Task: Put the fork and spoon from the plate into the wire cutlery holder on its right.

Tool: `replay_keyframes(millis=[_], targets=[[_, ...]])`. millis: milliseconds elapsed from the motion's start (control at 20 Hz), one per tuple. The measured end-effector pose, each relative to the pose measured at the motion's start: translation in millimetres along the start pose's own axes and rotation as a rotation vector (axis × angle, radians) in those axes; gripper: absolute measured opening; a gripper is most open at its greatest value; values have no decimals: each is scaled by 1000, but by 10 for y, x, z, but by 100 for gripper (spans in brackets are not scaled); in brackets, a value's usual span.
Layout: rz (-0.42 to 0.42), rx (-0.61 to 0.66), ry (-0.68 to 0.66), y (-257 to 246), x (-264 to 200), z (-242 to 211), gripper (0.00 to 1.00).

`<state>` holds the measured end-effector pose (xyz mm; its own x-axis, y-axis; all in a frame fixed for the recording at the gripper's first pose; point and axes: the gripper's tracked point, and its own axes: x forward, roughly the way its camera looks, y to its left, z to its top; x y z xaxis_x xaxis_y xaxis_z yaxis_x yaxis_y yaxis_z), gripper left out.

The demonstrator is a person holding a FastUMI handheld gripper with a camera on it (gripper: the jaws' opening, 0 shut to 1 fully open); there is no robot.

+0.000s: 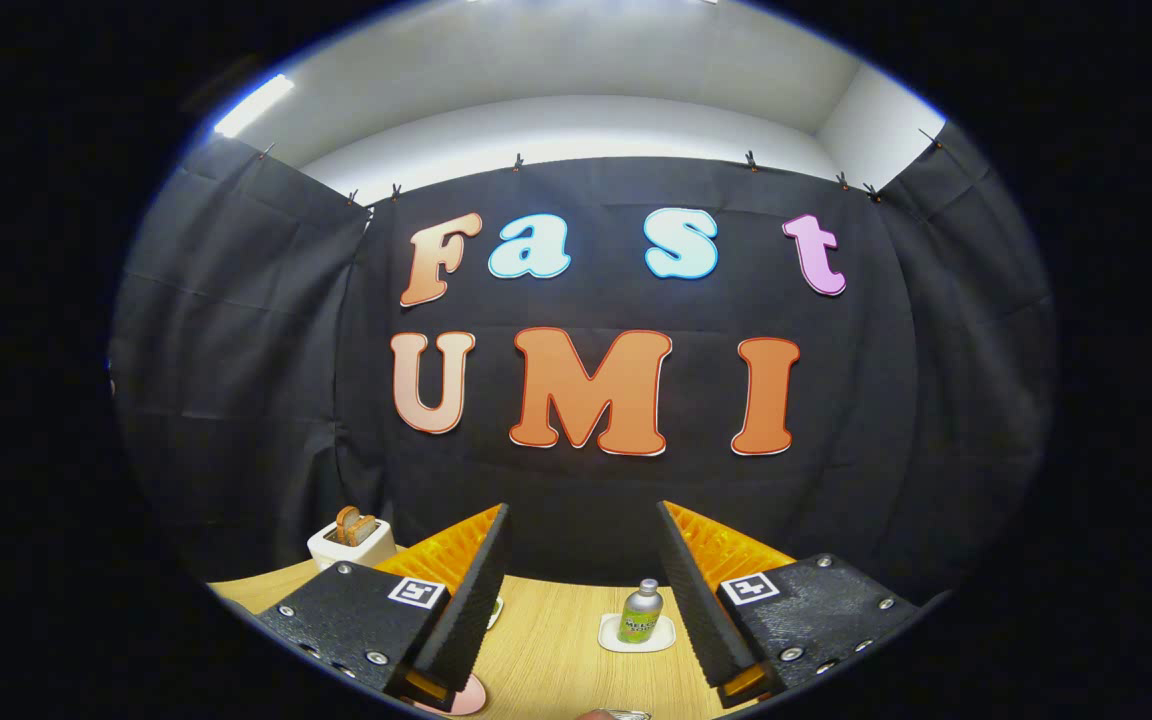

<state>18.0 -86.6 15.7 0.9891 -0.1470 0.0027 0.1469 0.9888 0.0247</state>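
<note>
Barely begun, by the look of it: tool [584, 600] held high and level, fingers spread well apart with nothing between them, aimed at the cloth wall rather than down at the work. No plate, fork, spoon or wire holder clear enough to judge; only a glint of something shiny [624, 714] low between the fingers, too cropped to name. Ahead on the table [556, 650]: a small bottle [640, 612] on a white coaster, a toaster [351, 541] off left. Both pieces probably yet to be moved.
</note>
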Motion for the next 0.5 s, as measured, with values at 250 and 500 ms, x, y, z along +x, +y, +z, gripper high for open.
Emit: replay_keyframes(millis=[250, 500], targets=[[1, -17, -8, 40, -27, 2, 85], [0, -24, -12, 74, -28, 2, 85]])
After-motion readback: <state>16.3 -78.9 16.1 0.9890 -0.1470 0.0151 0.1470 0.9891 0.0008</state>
